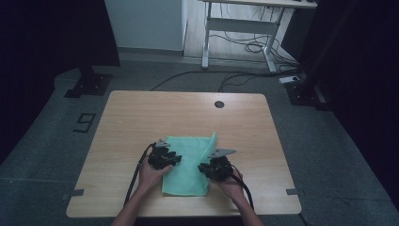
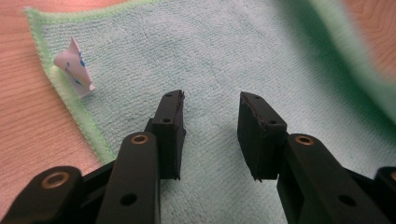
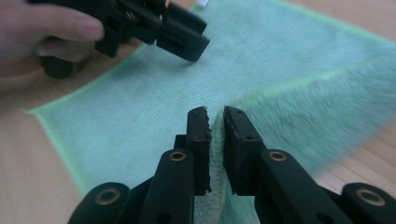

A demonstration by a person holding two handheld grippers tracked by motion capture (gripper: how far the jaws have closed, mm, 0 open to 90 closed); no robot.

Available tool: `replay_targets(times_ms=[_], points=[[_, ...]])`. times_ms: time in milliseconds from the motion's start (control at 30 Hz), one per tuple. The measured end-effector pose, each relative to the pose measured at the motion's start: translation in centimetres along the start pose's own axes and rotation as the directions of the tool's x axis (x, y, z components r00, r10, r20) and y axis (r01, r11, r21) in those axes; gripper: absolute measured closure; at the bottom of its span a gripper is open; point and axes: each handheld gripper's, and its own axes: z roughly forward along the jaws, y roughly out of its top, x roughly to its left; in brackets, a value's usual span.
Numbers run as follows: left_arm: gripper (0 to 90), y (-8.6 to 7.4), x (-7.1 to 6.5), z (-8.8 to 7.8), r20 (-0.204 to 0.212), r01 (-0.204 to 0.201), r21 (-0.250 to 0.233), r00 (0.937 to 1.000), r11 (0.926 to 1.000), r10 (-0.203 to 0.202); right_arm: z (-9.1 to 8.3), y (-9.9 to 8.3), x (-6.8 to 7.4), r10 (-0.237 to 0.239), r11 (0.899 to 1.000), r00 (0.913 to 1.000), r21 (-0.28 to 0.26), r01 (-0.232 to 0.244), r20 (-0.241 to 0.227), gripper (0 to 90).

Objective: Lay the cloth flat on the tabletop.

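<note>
Green cloth lying flat at table near edge, right flap raised and folded toward middle. Left gripper resting low on cloth's left part, pointed inward, jaws apart with nothing between, pads just over the weave; white label at cloth's corner. Right gripper held level at cloth's right side, jaws clamped on the lifted cloth edge. Both forearms entering from near edge, hands wrapped around gripper bodies.
</note>
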Motion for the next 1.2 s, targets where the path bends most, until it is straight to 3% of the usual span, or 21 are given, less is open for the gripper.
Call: replay_targets(times_ms=[67, 133, 233, 333, 467, 700, 833, 967, 1067, 1200], points=[[61.3, 0.0, 0.0, 0.0, 0.004, 0.001, -0.001, 1.0, 1.0, -0.001, 1.1, 0.0, -0.1, 0.009, 1.0, 0.9998, 0.016, -0.009, -0.016, 74.9], [61.2, 0.0, 0.1, 0.0, 0.01, 0.001, -0.001, 0.9999, 1.0, -0.001, 1.5, -0.1, -0.1, 0.003, 1.0, 0.9994, 0.018, -0.003, -0.036, 64.0], [61.3, 0.0, 0.2, 0.0, 0.013, 0.001, -0.002, 0.9999, 1.0, -0.001, 0.4, -0.4, -0.2, 0.008, 0.999, 0.9994, -0.035, -0.01, -0.034, 55.3], [61.2, -0.1, 0.1, 0.0, 0.009, 0.002, -0.007, 1.0, 1.0, -0.002, -1.9, -0.8, -0.7, 0.054, 0.994, 0.9981, -0.096, -0.057, -0.031, 55.1], [61.1, -0.1, 0.1, 0.0, 0.008, 0.004, -0.008, 1.0, 1.0, -0.004, -3.4, -1.7, -1.0, 0.063, 0.994, 0.9977, -0.093, -0.065, -0.026, 55.2], [61.2, -0.2, 0.1, 0.0, 0.009, 0.002, -0.013, 1.0, 0.9999, -0.002, -1.2, -2.6, 0.0, 0.034, 0.999, 0.998, -0.026, -0.035, -0.053, 55.0], [61.3, -0.3, 0.1, 0.0, 0.008, 0.001, -0.016, 1.0, 0.9999, -0.001, 0.3, -2.9, 1.0, -0.009, 0.999, 0.9999, 0.046, 0.01, -0.013, 61.1], [61.6, -0.4, 0.1, 0.0, 0.005, -0.003, -0.026, 1.0, 0.9997, 0.003, 0.1, -3.6, 1.6, -0.04, 0.998, 0.9992, 0.041, 0.041, -0.005, 80.5], [62.0, -0.4, 0.0, 0.0, 0.0, -0.002, -0.025, 1.0, 0.9997, 0.002, -1.0, -3.9, 1.5, -0.028, 1.0, 0.9996, 0.011, 0.027, 0.009, 84.1], [62.1, -0.4, 0.0, 0.0, 0.0, -0.003, -0.027, 1.0, 0.9996, 0.003, -4.5, -5.0, 0.9, 0.014, 0.999, 0.9992, -0.051, -0.012, 0.037, 84.1]])
